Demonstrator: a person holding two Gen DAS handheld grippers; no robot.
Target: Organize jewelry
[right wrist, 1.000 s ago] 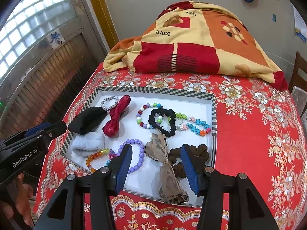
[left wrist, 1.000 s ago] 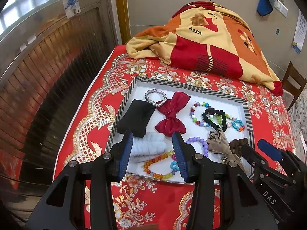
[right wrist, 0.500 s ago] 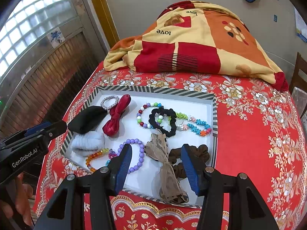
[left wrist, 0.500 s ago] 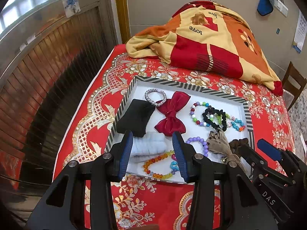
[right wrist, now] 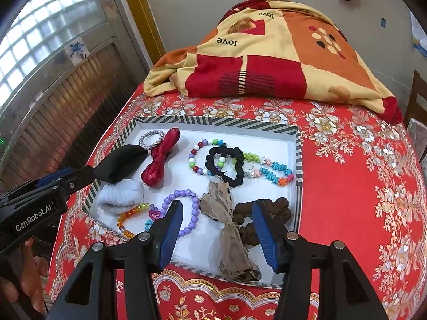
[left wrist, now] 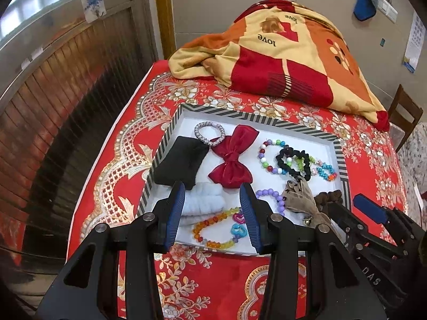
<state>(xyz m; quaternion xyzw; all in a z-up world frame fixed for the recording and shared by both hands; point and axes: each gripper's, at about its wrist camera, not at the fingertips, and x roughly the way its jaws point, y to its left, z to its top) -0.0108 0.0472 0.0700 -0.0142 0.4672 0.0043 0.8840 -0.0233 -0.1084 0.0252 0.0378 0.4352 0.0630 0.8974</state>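
Looking nearly finished: bracelets, bows and scrunchies all lying inside the striped tray (right wrist: 299, 157). Left gripper (left wrist: 212, 213) and right gripper (right wrist: 217, 229) hovering released, grasping nothing.

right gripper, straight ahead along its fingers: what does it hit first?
Most likely the tan sheer bow lying in the tray; it sits centred between the open right gripper fingers, with the brown scrunchie just beside it. Depth is unclear in this view.
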